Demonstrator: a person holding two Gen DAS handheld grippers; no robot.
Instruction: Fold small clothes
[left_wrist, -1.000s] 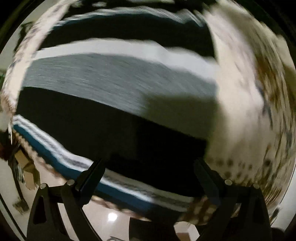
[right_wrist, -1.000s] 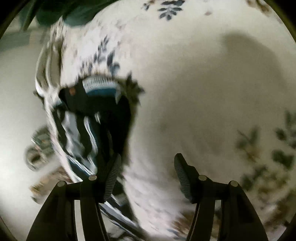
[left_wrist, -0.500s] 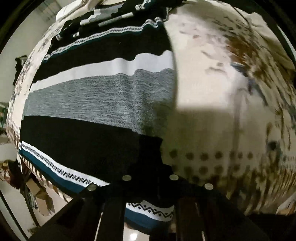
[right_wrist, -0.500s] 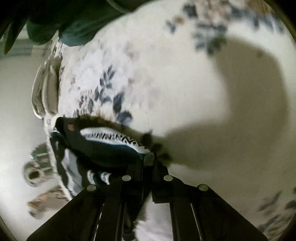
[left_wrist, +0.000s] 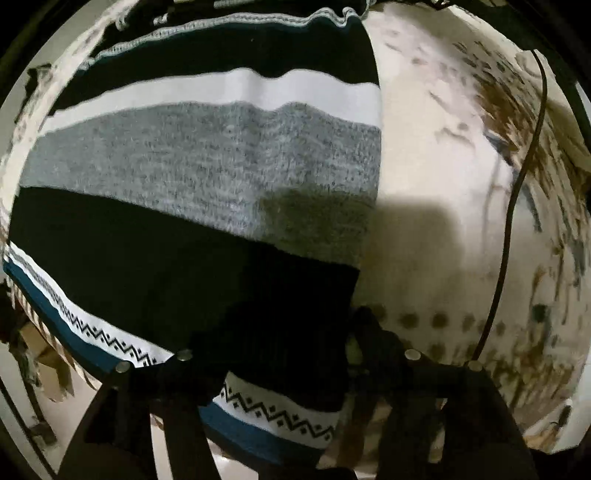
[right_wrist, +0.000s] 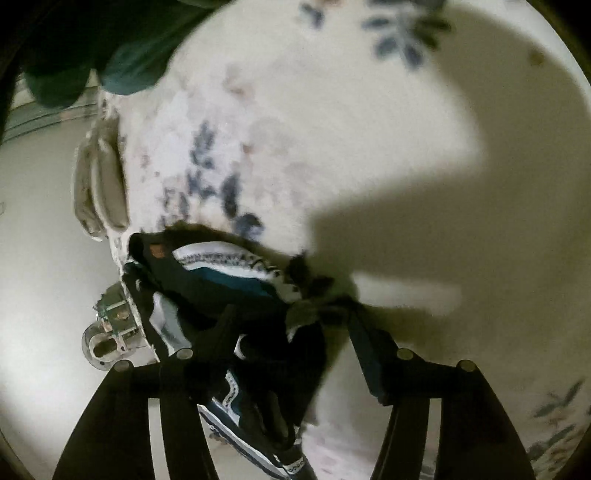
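Observation:
A striped knit sweater (left_wrist: 207, 177) with black, grey, white and teal bands lies spread on a floral bedsheet (left_wrist: 443, 184). My left gripper (left_wrist: 291, 350) is open, its fingers astride the sweater's near black corner. In the right wrist view the sweater's bunched end (right_wrist: 221, 280) lies at the bed's edge. My right gripper (right_wrist: 291, 325) is open, with the black fabric between its spread fingers.
A thin dark cable (left_wrist: 517, 192) runs across the sheet on the right. A dark green cloth (right_wrist: 92, 48) lies at the top left of the right wrist view. Slippers (right_wrist: 107, 332) sit on the floor below the bed edge.
Both grippers were open a second ago, shut on the sweater half a second ago, and stand open again now. The sweater's near corner lies flat.

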